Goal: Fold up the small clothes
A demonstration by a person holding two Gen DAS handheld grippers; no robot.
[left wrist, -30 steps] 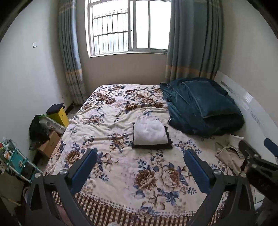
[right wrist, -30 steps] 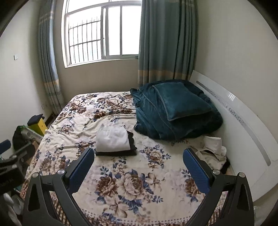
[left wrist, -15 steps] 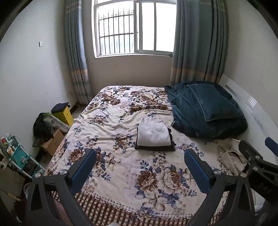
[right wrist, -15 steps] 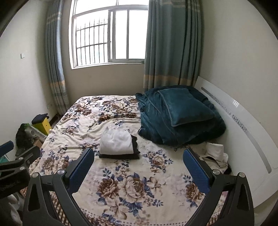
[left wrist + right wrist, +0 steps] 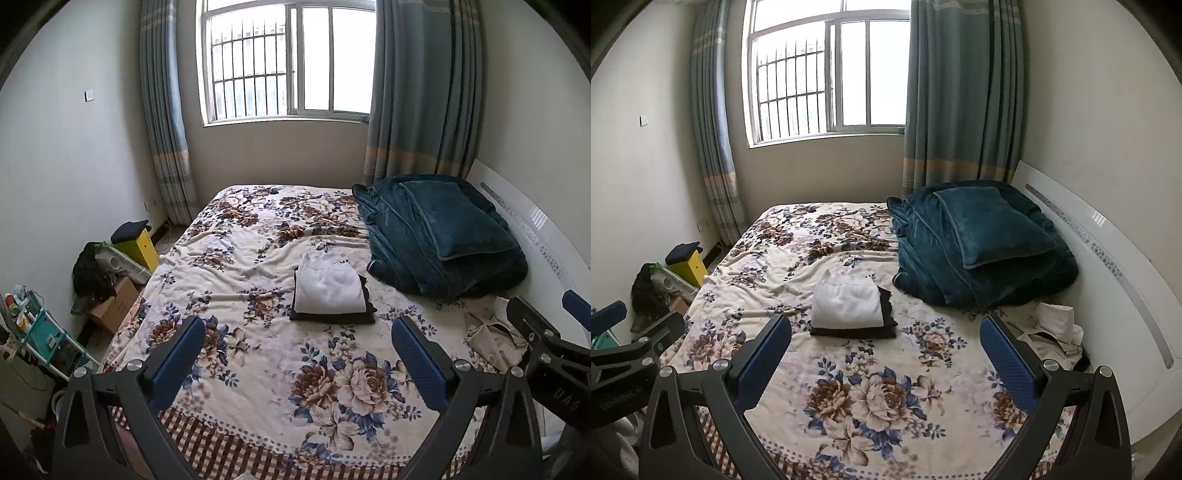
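Observation:
A folded white garment (image 5: 328, 286) (image 5: 847, 302) lies on top of a folded black garment (image 5: 334, 317) (image 5: 857, 332) in the middle of the floral bed (image 5: 258, 350) (image 5: 879, 369). Crumpled beige and white clothes (image 5: 493, 339) (image 5: 1052, 332) lie at the bed's right side by the headboard. My left gripper (image 5: 297, 356) is open and empty, held above the bed's near edge. My right gripper (image 5: 884, 354) is open and empty too, well short of the stack. Each gripper shows at the edge of the other's view.
A teal quilt with a pillow (image 5: 439, 236) (image 5: 979, 240) fills the far right of the bed. The white headboard (image 5: 1108, 277) runs along the right. Boxes, a yellow bin (image 5: 138, 245) and a teal rack (image 5: 40, 332) crowd the floor on the left.
Both grippers have drawn back and tilted upward, so the bed sits lower and farther in both views. Both stay open. The clothes have not moved.

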